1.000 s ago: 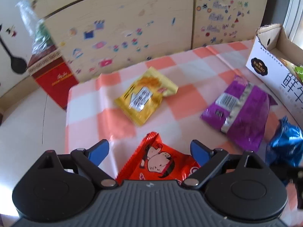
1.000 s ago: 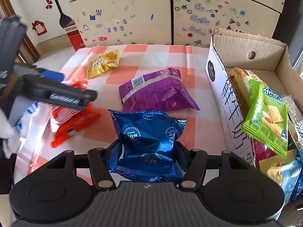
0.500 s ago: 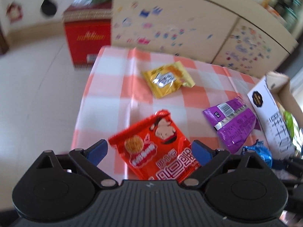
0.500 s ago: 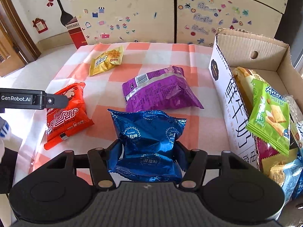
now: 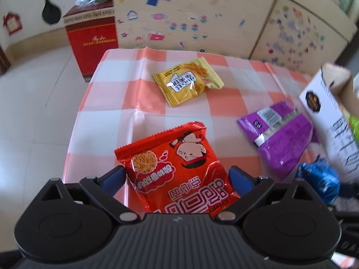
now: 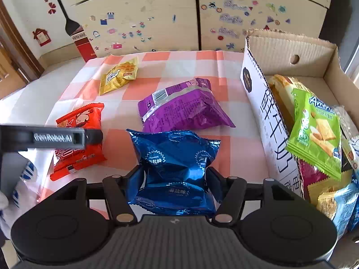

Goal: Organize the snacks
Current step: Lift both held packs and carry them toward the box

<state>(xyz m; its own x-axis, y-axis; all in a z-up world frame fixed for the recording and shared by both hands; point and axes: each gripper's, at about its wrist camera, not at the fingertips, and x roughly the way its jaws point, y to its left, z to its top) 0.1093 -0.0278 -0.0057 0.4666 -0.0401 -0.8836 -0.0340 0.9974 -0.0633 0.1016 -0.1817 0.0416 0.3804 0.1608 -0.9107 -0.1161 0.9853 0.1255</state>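
Care is needed as the red packet, lying on the table between the spread left hand-held gripper, is pinched squarely, while the blue packet, squeezed by the right hand-held gripper, is carried right into the cardboard box.

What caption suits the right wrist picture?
Right tongs pinch a blue snack bag beside a cardboard box of snacks.

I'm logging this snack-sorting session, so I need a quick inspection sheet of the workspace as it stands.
Surface: orange-and-white checked tablecloth, creased.
Job's things: yellow snack packet, purple foil bag and red noodle packet lie on the cloth; open cardboard box at the right holds a green biscuit packet and others.
Clutter: nothing seen.
Grippers: right hand-held gripper squeezes the blue foil bag; left hand-held gripper straddles the red packet, fingers open.
Cables: nothing seen.
Surroundings: sticker-covered wooden cabinet, red box on the floor.
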